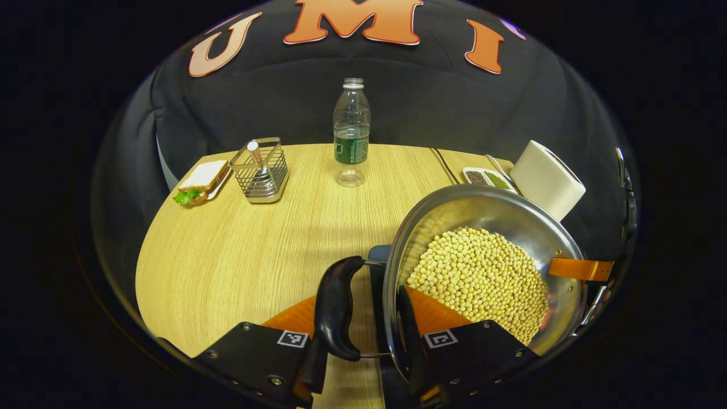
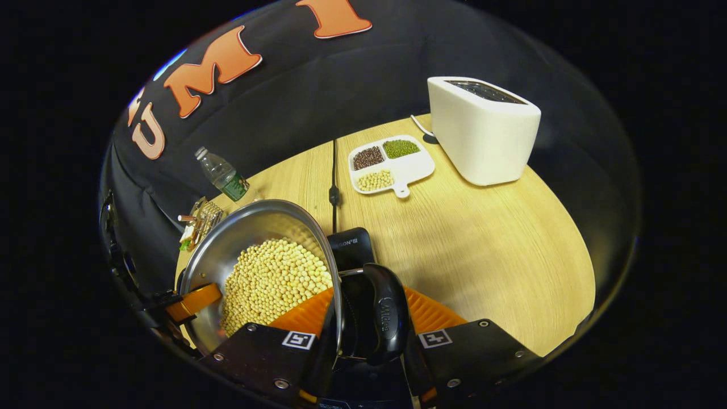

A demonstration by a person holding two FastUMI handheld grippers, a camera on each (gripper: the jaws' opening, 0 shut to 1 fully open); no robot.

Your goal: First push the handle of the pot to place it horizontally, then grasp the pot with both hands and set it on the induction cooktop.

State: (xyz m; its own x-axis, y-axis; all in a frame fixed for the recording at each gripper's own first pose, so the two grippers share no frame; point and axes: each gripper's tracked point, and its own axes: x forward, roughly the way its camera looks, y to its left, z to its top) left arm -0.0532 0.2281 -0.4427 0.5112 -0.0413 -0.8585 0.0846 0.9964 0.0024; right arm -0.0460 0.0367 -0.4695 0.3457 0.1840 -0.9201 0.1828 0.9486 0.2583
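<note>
Pot (image 1: 483, 267) rim between both grippers' fingers (image 1: 413, 335)

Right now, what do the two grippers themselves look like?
The left gripper and right gripper look alike: black angular finger housings with visible screws, and a small square black-and-white marker on each finger. The finger pads are ribbed.

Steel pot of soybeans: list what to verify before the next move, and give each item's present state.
1. Left tongs straddling the black loop handle and rim: ok.
2. Right tongs straddling the opposite black handle and rim: ok.
3. Yellow soybeans below the rim of the round steel pot: ok.
4. Pot level: cannot tell.
5. Black induction cooktop beneath the pot: ok.
6. Pot base resting on the cooktop: cannot tell.
</note>
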